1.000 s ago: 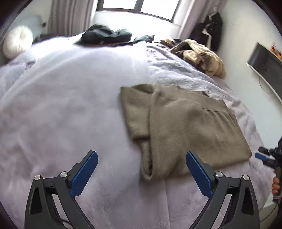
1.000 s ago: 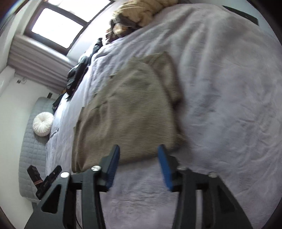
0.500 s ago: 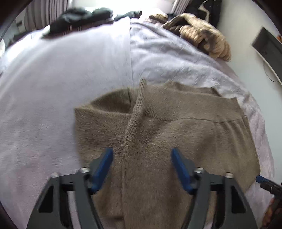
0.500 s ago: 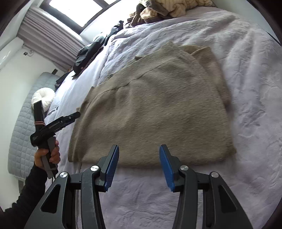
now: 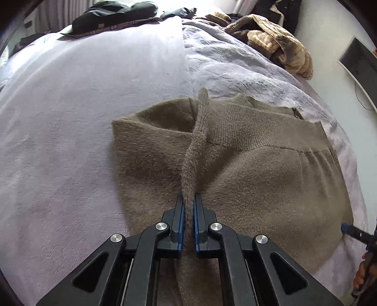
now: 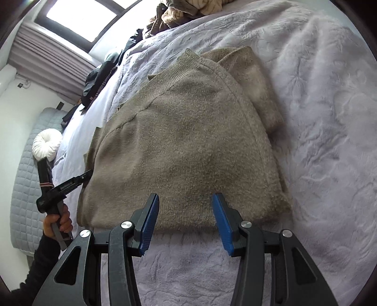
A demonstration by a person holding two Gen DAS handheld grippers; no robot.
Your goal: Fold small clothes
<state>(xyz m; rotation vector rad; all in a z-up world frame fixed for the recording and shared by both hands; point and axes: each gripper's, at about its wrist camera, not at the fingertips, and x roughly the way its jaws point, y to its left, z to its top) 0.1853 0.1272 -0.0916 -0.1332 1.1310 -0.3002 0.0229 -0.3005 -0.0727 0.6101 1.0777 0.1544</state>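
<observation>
On the pale lilac blanket (image 5: 70, 141) covering the bed lies a brown knitted sweater (image 5: 271, 176), already partly folded, with 1 sleeve laid across its body. At 6 o'clock in the left wrist view, the left gripper (image 5: 188, 211) is clenched on a raised ridge of the sweater, which runs up from between the 2 blue pads toward 12 o'clock. At 6 o'clock in the right wrist view, the right gripper (image 6: 186, 219) is released, its fingers spread wide and poised at the near edge of the sweater; whether the tips touch the knit is hard to tell. Toward 1 o'clock in the left wrist view sits a heap of tan clothes (image 5: 282, 44), and at 11 o'clock a dark garment (image 5: 113, 14). A round white cushion (image 6: 47, 146) rests at 9 o'clock in the right wrist view.
</observation>
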